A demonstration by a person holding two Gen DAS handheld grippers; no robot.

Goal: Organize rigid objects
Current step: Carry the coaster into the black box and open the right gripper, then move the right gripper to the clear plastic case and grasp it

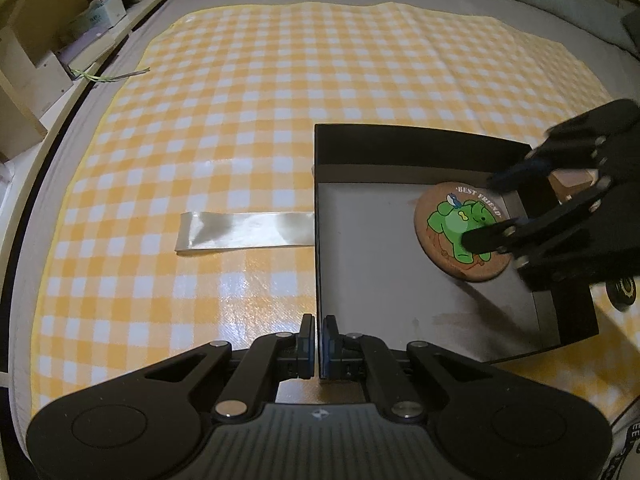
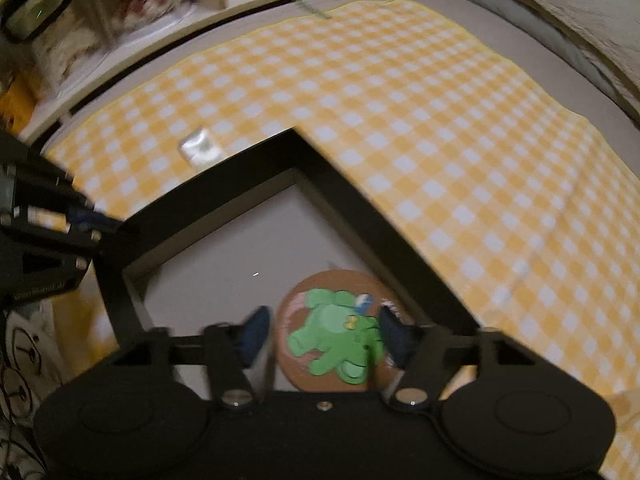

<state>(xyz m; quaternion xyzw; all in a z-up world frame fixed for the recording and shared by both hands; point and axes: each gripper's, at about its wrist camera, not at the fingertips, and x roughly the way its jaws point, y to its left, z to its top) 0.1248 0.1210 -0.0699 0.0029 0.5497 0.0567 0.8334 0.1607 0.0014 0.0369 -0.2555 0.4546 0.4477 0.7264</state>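
Observation:
A round cork coaster (image 1: pixel 448 216) with a green cartoon print lies flat on the grey floor of a black shallow box (image 1: pixel 384 272). My left gripper (image 1: pixel 319 340) is shut on the box's near-left wall. My right gripper (image 2: pixel 320 330) is open above the coaster (image 2: pixel 332 340), its fingers apart on either side and not touching it. In the left wrist view the right gripper (image 1: pixel 486 210) reaches in over the box's right wall. The box (image 2: pixel 224 264) fills the lower middle of the right wrist view, with the left gripper (image 2: pixel 90 220) at its left edge.
The box sits on a yellow-and-white checked cloth (image 1: pixel 240 120) over a grey bed. A shiny silver strip (image 1: pixel 244 232) lies on the cloth left of the box. Wooden shelves (image 1: pixel 36 60) with boxes stand at far left. A small brown block (image 1: pixel 572 184) shows behind the right gripper.

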